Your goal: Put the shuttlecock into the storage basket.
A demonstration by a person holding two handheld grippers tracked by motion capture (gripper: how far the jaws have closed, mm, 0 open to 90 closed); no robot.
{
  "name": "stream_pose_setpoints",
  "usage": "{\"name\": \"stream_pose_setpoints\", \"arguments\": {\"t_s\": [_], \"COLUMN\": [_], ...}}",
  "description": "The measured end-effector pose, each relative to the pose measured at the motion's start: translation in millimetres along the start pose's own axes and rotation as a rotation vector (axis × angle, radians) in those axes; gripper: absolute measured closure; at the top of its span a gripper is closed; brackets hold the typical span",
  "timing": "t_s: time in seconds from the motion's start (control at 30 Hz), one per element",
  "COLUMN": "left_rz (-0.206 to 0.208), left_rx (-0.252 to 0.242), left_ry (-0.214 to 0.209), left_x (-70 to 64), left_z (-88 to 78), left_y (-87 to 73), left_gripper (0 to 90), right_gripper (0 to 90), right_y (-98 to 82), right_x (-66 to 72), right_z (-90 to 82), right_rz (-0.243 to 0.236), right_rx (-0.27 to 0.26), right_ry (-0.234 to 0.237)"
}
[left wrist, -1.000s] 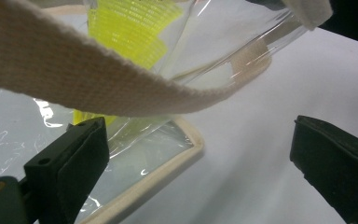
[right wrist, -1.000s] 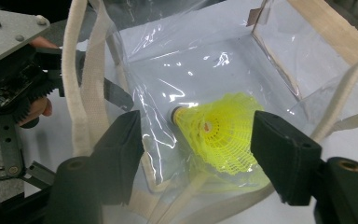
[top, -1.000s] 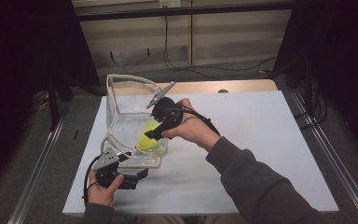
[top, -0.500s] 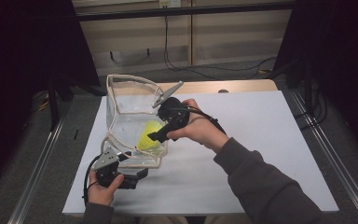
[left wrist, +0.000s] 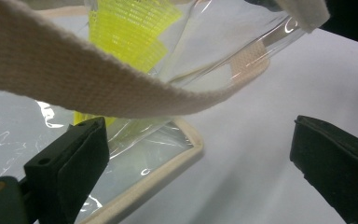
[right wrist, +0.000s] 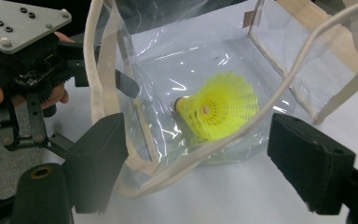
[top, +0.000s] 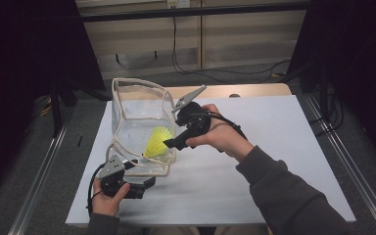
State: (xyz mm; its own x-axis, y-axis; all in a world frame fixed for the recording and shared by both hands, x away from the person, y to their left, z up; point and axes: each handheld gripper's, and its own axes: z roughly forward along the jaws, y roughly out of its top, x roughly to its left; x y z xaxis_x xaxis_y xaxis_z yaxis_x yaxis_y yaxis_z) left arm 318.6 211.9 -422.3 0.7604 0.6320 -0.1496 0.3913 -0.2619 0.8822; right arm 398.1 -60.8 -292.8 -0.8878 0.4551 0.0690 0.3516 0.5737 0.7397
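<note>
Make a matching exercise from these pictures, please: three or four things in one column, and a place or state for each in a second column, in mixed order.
Things
1. yellow plastic shuttlecock
2. clear plastic bag with beige fabric trim
3. left gripper
4. right gripper

Places or states
A. stands on the white table top, mouth open
B. at the near left of the table, jaws open, beside the bag's base
C. lies inside the bag, on its bottom
D. held at the bag's mouth, jaws open

Pairs: 1-C, 2-A, 3-B, 4-D

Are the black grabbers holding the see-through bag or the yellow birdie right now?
Neither. The right gripper is open in front of the clear bag, holding nothing. The left gripper is open by the bag's bottom edge. The yellow shuttlecock lies loose inside.
</note>
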Motion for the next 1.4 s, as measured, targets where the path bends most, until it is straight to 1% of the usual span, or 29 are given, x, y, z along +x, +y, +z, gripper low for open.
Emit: {"name": "stream_pose_setpoints", "arguments": {"t_s": [0.1,0.17,0.27,0.47,0.53,0.67,1.0,1.23,1.4], "left_rz": [-0.002,-0.008,-0.002,0.001,-0.002,-0.003,-0.003,-0.003,0.004], "left_rx": [0.009,0.001,0.001,0.007,0.007,-0.001,0.002,0.000,0.009], "left_ry": [0.003,0.005,0.003,0.001,0.004,0.003,0.005,0.003,0.002], "left_x": [1.3,1.1,0.6,0.1,0.0,0.0,0.7,0.0,0.2], "left_z": [-1.4,-2.4,-1.9,-0.5,-0.5,-0.8,-1.2,-0.5,-0.6], "left_y": [-2.8,-2.3,-1.2,-1.0,-1.2,-1.2,-1.2,-1.0,-0.9], "left_gripper": [4.6,4.6,4.6,4.6,4.6,4.6,4.6,4.6,4.6], "right_gripper": [19.5,19.4,19.1,18.0,17.4,16.9,16.2,15.6,15.4], "right_y": [-6.6,-11.0,-16.5,-29.8,-34.4,-43.2,-64.1,-79.1,-89.9], "right_x": [-2.2,-3.8,-5.6,-9.0,-10.5,-12.8,-17.9,-21.9,-25.1], "right_z": [-5.6,-9.4,-13.5,-19.6,-21.1,-24.9,-27.6,-31.1,-32.3], "right_rz": [0.004,0.008,0.014,0.027,0.036,0.039,0.065,0.081,0.090], "right_rx": [-0.008,-0.013,-0.021,-0.044,-0.048,-0.068,-0.093,-0.098,-0.097], "right_ry": [-0.001,-0.002,-0.004,-0.009,-0.008,-0.006,-0.008,-0.012,-0.015]}}
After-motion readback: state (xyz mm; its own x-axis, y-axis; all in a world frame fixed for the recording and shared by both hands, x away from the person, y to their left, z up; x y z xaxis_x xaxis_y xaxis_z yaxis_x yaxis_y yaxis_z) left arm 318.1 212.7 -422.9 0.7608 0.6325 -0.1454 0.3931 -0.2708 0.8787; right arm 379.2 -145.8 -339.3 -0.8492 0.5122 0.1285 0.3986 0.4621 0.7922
